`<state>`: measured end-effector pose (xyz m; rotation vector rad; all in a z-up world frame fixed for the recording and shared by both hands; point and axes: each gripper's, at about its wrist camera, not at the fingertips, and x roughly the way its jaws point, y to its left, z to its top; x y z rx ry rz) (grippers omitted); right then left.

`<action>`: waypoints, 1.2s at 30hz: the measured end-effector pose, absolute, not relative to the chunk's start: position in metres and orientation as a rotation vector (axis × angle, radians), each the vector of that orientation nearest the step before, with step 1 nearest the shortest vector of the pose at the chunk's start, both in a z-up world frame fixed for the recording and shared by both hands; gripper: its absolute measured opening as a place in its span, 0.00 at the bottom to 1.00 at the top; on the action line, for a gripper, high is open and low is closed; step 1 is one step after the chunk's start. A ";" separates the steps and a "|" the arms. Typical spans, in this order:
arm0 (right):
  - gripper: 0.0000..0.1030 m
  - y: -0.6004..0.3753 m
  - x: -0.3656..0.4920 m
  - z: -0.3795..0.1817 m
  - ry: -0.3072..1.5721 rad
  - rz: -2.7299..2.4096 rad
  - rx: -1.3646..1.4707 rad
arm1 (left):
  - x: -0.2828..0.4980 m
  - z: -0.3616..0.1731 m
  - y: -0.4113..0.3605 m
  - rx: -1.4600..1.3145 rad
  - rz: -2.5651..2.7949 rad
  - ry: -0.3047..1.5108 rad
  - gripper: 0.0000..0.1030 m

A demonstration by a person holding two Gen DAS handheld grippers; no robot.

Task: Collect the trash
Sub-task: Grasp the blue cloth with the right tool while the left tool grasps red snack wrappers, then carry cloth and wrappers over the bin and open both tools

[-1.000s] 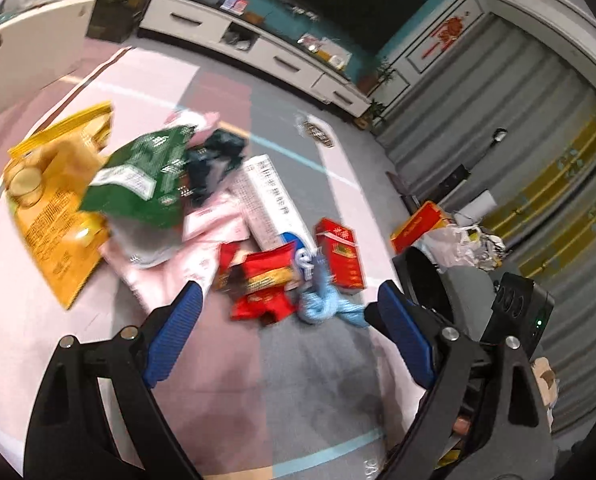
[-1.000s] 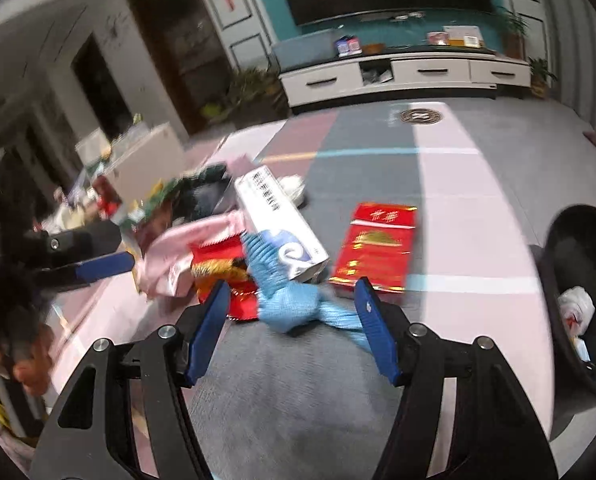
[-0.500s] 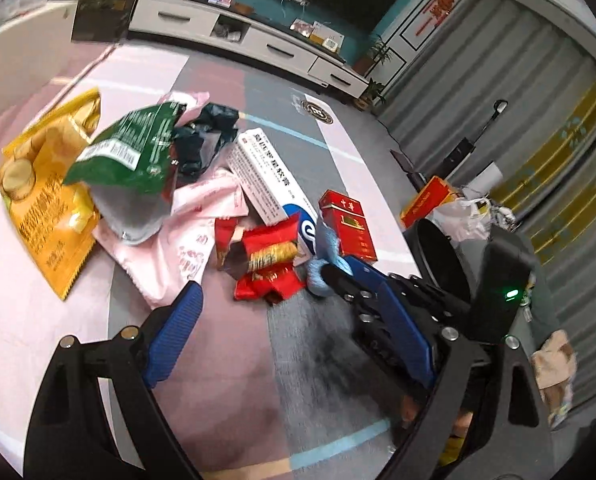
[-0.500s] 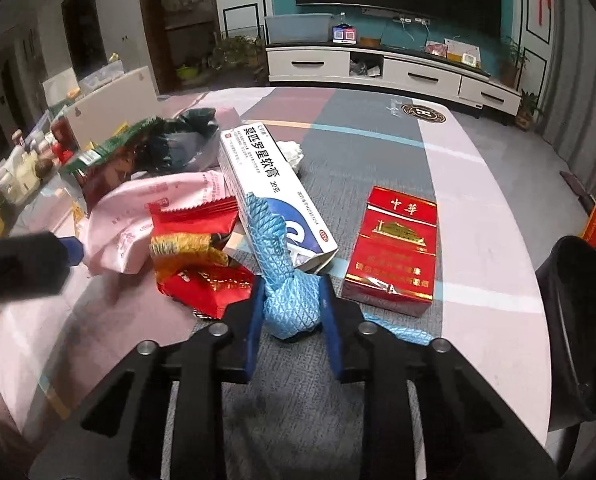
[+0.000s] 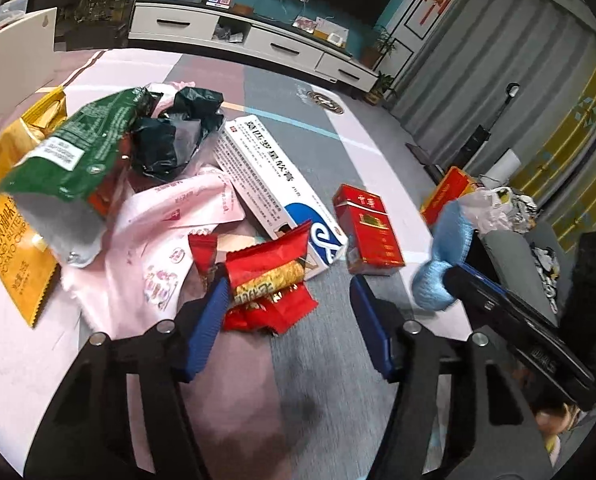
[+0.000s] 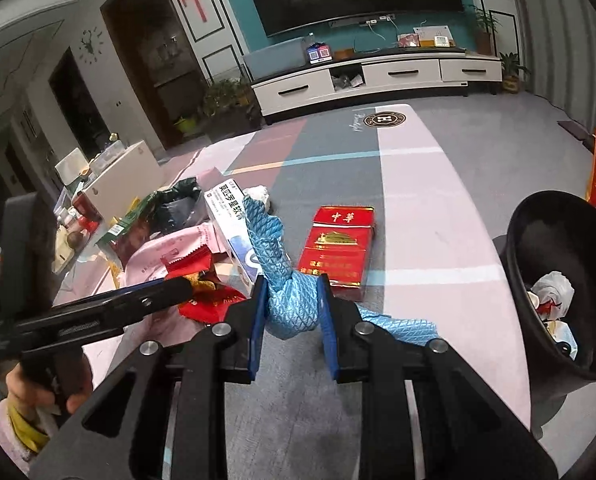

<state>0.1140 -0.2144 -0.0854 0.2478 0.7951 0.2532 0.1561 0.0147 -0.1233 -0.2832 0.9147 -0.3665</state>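
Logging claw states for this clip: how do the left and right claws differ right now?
The right claw is shut on the blue textured wrapper and holds it up off the mat; the left claw is open and holds nothing. The left claw hangs low over the red snack wrappers, whereas the right claw is beside the black trash bin. Both have blue pads on black frames.

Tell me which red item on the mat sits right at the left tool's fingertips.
The crinkled red snack wrapper, lying between the left tool's open fingers. The red cigarette pack is a rigid box farther right.
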 end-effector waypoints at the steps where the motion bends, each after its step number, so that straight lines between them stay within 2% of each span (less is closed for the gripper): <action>1: 0.25 -0.215 0.114 -0.085 0.796 0.254 0.246 | 0.158 -0.125 0.013 -0.276 -0.358 0.917 0.61; 2: 0.25 -0.216 0.112 -0.085 0.796 0.255 0.246 | 0.159 -0.127 0.011 -0.270 -0.350 0.919 0.59; 4: 0.25 -0.217 0.111 -0.086 0.803 0.253 0.246 | 0.163 -0.130 0.007 -0.263 -0.343 0.924 0.47; 6: 0.25 -0.220 0.111 -0.088 0.814 0.242 0.248 | 0.166 -0.133 0.005 -0.257 -0.329 0.929 0.23; 14: 0.25 -0.226 0.111 -0.091 0.826 0.223 0.265 | 0.161 -0.129 0.007 -0.264 -0.325 0.913 0.01; 27: 0.25 -0.235 0.096 -0.076 0.761 0.240 0.284 | 0.126 -0.079 -0.008 -0.256 -0.468 0.805 0.01; 36: 0.25 -0.284 0.073 -0.059 0.669 0.132 0.329 | 0.120 -0.057 -0.072 -0.153 -0.570 0.775 0.01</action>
